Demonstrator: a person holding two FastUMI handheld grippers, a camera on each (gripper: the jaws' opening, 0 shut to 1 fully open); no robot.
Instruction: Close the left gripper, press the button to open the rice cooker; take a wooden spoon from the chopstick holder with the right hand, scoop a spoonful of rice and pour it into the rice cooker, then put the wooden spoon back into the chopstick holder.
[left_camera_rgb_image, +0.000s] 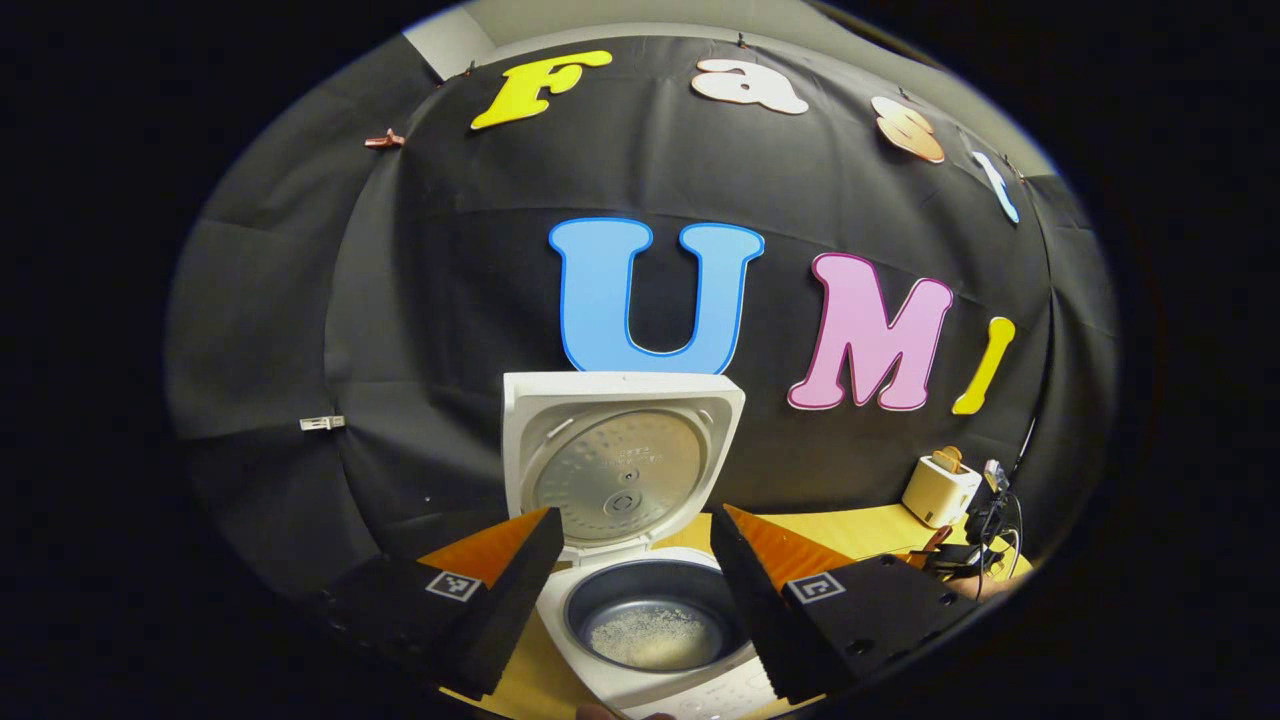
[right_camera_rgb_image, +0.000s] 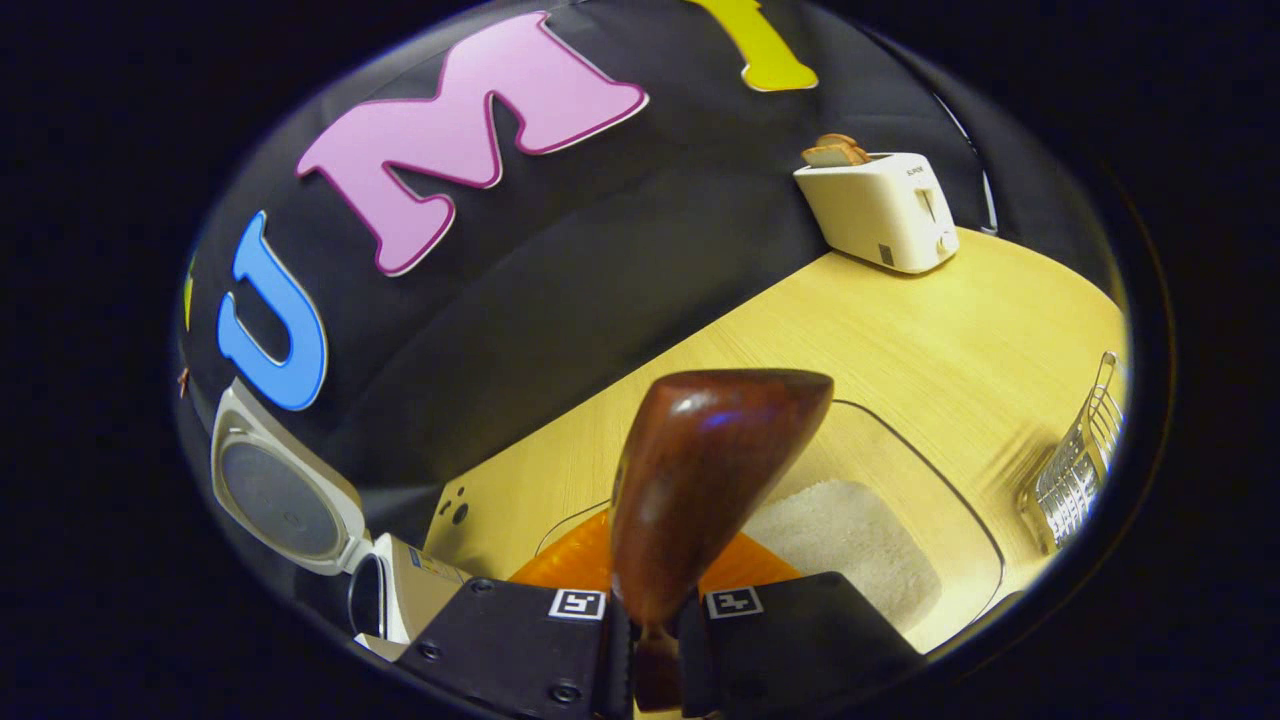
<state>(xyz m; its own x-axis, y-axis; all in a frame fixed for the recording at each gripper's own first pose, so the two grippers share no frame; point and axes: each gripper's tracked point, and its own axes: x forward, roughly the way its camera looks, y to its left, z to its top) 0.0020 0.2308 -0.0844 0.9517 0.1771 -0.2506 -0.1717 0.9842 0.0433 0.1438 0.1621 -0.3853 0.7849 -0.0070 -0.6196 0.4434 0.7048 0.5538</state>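
Right gripper (right_camera_rgb_image: 648, 625), bottom centre of the right gripper view: fingers drawn in tight on the neck of the wooden spoon (right_camera_rgb_image: 700, 480), whose dark polished bowl rises to mid-frame. Behind it, lower right: clear container (right_camera_rgb_image: 960, 520) with white rice (right_camera_rgb_image: 850, 545), on the yellow table (right_camera_rgb_image: 900, 330). Right edge: wire chopstick holder (right_camera_rgb_image: 1075, 470), cut off by the frame. Upper right: toaster (right_camera_rgb_image: 880, 210). Lower left: rice cooker (right_camera_rgb_image: 290, 490), lid up. Left gripper (left_camera_rgb_image: 635, 590), bottom of the left gripper view: fingers spread well apart, nothing between them, poised over the open cooker; grey inner pot (left_camera_rgb_image: 655, 615) at lower centre with a thin layer of rice on its bottom; raised lid (left_camera_rgb_image: 620, 460) at centre. Handling, judged: spoon rigid, light, glossy finish likely slippery, so a firm hold low on the handle suits; loose grains spill if the bowl tips. Unclear: the spoon handle below the fingers is hidden, whether its bowl carries rice cannot be told, and the cooker's button lies under the left fingers.
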